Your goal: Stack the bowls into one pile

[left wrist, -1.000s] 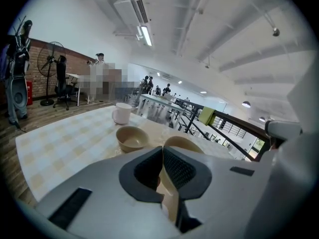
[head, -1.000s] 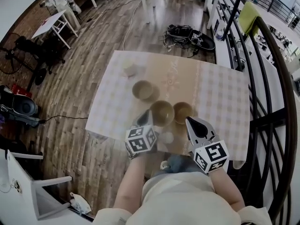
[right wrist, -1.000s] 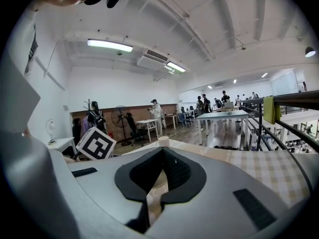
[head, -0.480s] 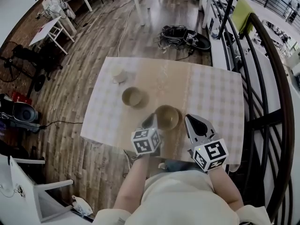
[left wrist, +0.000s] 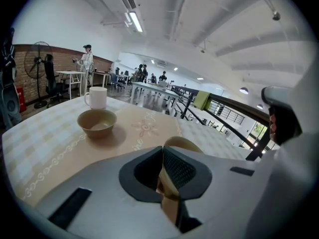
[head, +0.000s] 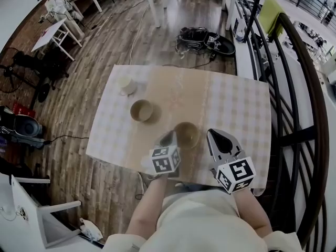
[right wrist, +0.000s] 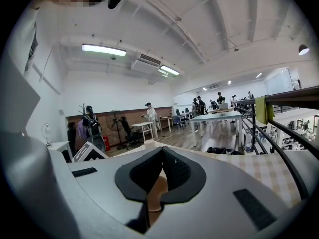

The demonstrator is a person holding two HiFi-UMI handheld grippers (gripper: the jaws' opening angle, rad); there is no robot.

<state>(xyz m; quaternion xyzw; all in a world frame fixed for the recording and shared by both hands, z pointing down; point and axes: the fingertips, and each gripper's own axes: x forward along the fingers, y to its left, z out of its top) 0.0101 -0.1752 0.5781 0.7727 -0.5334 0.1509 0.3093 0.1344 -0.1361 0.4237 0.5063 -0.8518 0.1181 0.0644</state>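
Two tan bowl spots show on the checked table (head: 236, 104). One bowl (head: 141, 110) stands alone at centre left, and it appears again as the bowl (left wrist: 97, 122) in the left gripper view. The near bowl (head: 187, 134) sits by the front edge. My left gripper (head: 169, 138) is at its left rim. In the left gripper view, the left gripper (left wrist: 163, 153) is shut on that bowl's rim (left wrist: 182, 144). My right gripper (head: 211, 135) hangs just right of the near bowl. In its own view the right gripper (right wrist: 162, 156) is shut, with only a tan patch below the pads.
A white mug (head: 126, 84) stands at the table's far left corner, also seen as the mug (left wrist: 96, 97). A dark railing (head: 294, 88) runs along the right. Bags (head: 205, 38) lie on the floor beyond the table. A white chair (head: 31, 203) stands at lower left.
A second ago three separate bowls stood on the table; now only two spots show. The bowl at my left gripper shifted right to where the right-hand bowl stood.
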